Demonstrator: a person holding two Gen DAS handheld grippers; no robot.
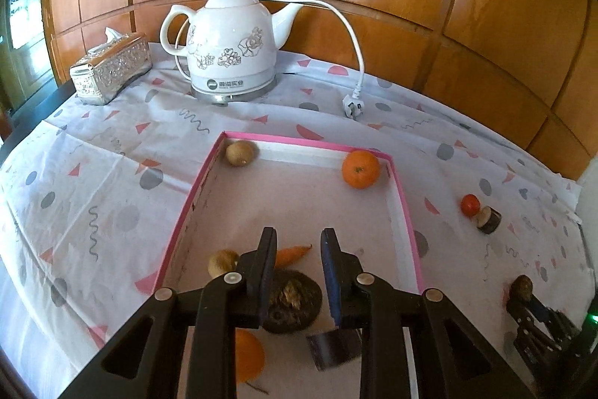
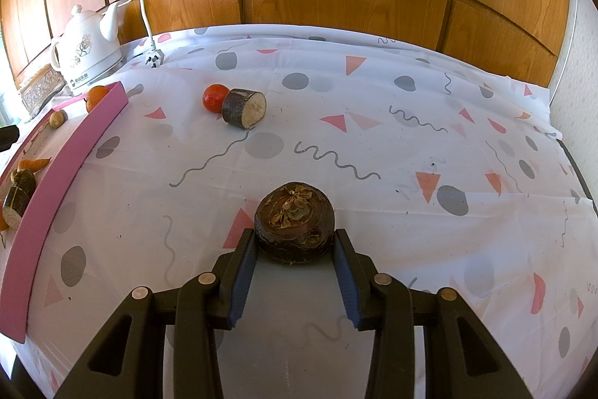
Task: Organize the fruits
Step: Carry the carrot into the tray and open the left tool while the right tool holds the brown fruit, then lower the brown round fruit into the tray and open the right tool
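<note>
Here we see the right gripper [image 2: 295,240] with its ribbed blue pads [image 2: 345,281] pressed against both sides of a round, dark brown water chestnut [image 2: 294,225], rough-skinned with a dry papery crown, resting on the patterned white tablecloth [image 2: 373,122]. Further out lie a glossy red cherry tomato [image 2: 213,97] touching a dark-barked cut cane segment [image 2: 244,107] with a pale fibrous face. The left gripper [image 1: 299,242] hangs parted over the shallow pink-rimmed cardboard tray [image 1: 405,212], clasping nothing. Beneath its fingers sits a second dark water chestnut [image 1: 293,303], a small orange carrot [image 1: 293,254] just beyond. A dimpled orange mandarin [image 1: 360,169] occupies the tray's far right corner, a fuzzy brown kiwi-like fruit [image 1: 240,153] the far left.
</note>
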